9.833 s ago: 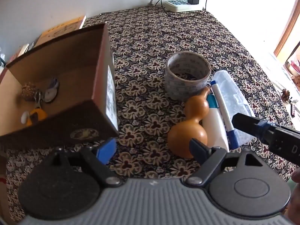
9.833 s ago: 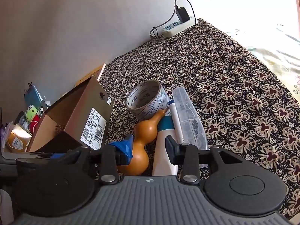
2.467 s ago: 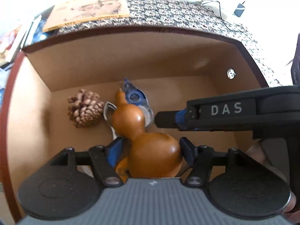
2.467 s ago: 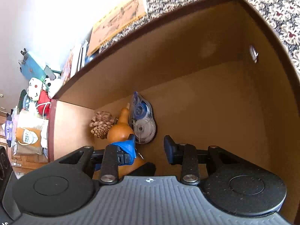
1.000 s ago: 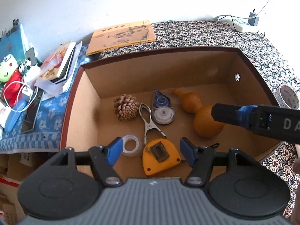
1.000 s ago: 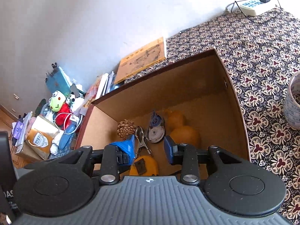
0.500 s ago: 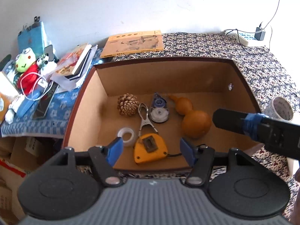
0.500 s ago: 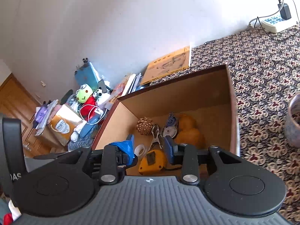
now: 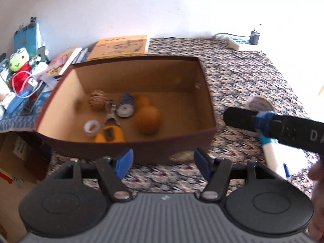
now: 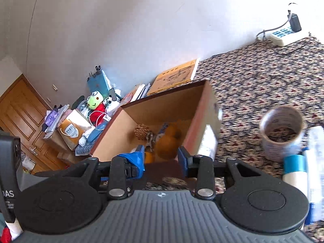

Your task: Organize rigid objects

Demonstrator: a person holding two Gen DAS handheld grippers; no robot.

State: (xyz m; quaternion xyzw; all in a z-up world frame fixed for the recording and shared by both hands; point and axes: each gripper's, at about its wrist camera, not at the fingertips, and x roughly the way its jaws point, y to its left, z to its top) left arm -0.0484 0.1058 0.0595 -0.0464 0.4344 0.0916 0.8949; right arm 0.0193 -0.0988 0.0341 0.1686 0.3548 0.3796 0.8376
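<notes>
A brown cardboard box (image 9: 204, 93) (image 10: 194, 125) stands on the patterned cloth. In it lie an orange gourd (image 9: 148, 119) (image 10: 167, 141), a pine cone (image 9: 97, 100), a correction tape (image 9: 125, 106), a metal clip (image 9: 110, 111), a small tape roll (image 9: 91, 127) and a yellow tape measure (image 9: 109, 135). My left gripper (image 9: 163, 162) is open and empty, in front of the box. My right gripper (image 10: 162, 159) is open and empty, also before the box; its body shows in the left wrist view (image 9: 273, 125). A large tape roll (image 10: 282, 133), a white bottle (image 10: 294, 170) and a clear case (image 10: 316, 162) lie to the right.
A yellow book (image 9: 119, 47) lies behind the box. A power strip (image 10: 285, 33) sits at the far wall. A side table at left holds books, a frog toy (image 9: 18, 60) and cables. The cloth edge drops off at the left front.
Both grippers have pulled back and up from the box. The gourd, let go earlier, lies in the box. The view has swung to show the tape roll and bottle at right.
</notes>
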